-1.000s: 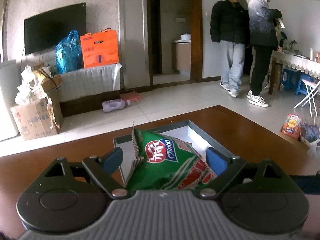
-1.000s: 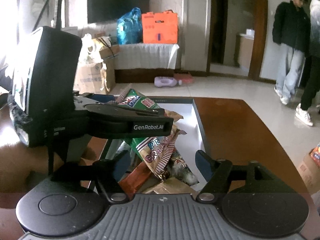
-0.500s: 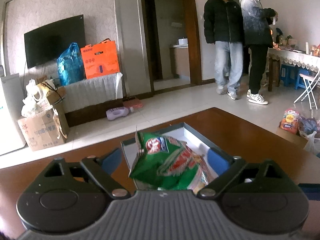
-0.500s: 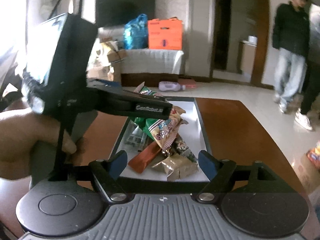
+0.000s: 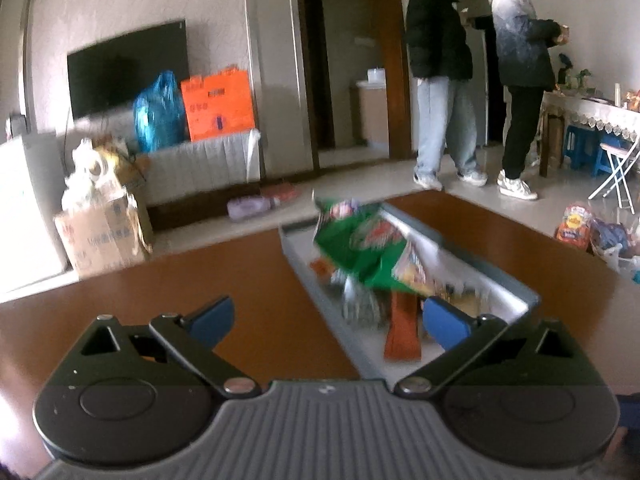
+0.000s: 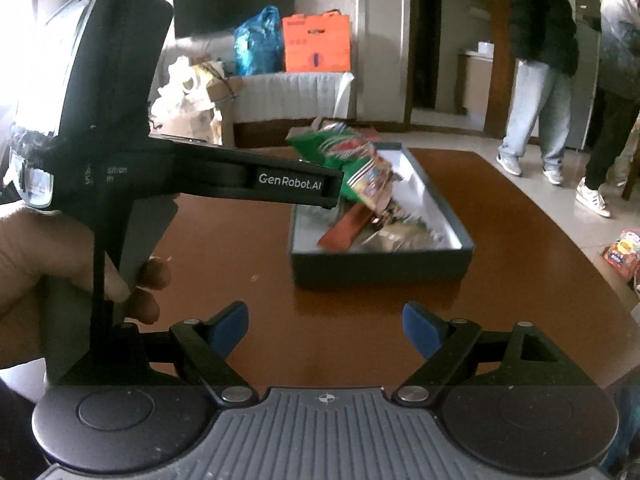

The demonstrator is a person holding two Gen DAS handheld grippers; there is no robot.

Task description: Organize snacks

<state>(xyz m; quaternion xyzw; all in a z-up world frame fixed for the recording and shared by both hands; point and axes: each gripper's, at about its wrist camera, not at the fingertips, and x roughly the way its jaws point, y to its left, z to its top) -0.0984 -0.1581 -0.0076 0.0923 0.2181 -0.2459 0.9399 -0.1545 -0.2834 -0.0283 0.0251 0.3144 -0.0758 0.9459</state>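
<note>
A grey box point(image 5: 516, 286) with a white inside stands on the brown table and holds several snack packets. A green chip bag point(image 5: 360, 246) lies on top of the pile, over an orange bar point(image 5: 402, 330). My left gripper point(image 5: 328, 318) is open and empty, near the box's front left corner. In the right wrist view the box point(image 6: 380, 266) sits mid-table with the green bag point(image 6: 344, 156) at its far end. My right gripper point(image 6: 326, 330) is open and empty, short of the box. The left gripper's body point(image 6: 256, 182) reaches in from the left.
The brown table point(image 6: 240, 248) stretches around the box. A snack bag point(image 5: 574, 222) and other bags lie on the floor to the right. Two people point(image 5: 480, 72) stand at the back right. Cardboard boxes point(image 5: 104, 228) and a TV bench are at the back left.
My left gripper has let go of the green chip bag, which now lies in the box. Both grippers have pulled back from the box.
</note>
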